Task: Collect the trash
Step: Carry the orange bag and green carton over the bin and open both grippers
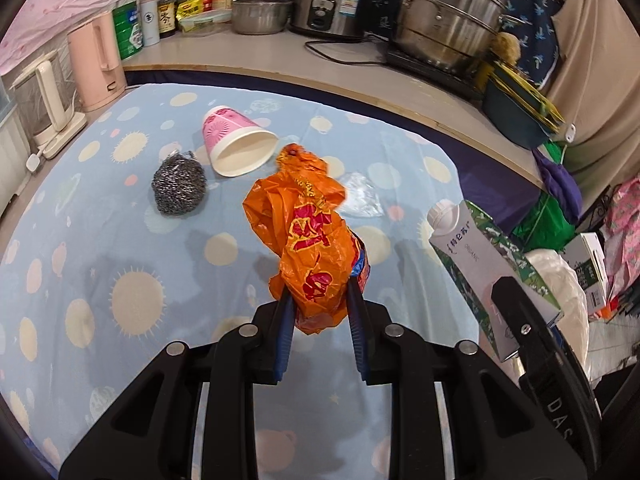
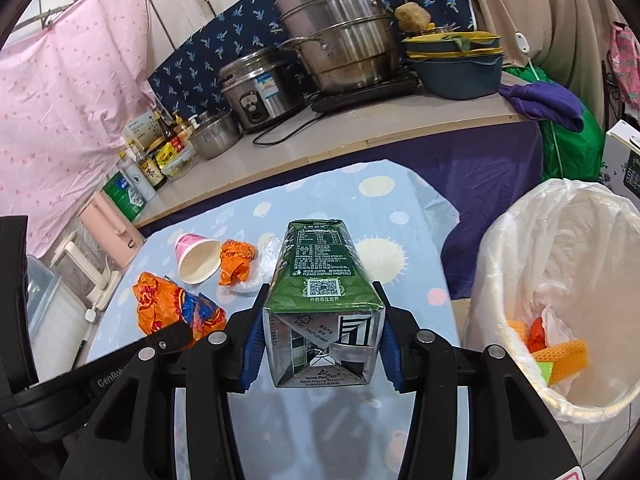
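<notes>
Left gripper point(image 1: 320, 300) fingers pinch a soft, light orange plastic bag point(image 1: 308, 236) above the bench; right gripper point(image 2: 322, 340) fingers clamp a stiff milk carton point(image 2: 320, 300) at its base, near the lined bin point(image 2: 500, 280).

Both views are brightly and evenly lit from above. Soft grey shadows fall on the pale blue dotted tablecloth point(image 1: 120, 240). Glare streaks the stacked stainless steel steamer pot point(image 2: 340, 36). Fisheye bending curves the edges, with dark vignetted corners; focus is sharp.

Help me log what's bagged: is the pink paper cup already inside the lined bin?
No, the pink paper cup lies tipped on the tablecloth, outside the lined bin.
</notes>
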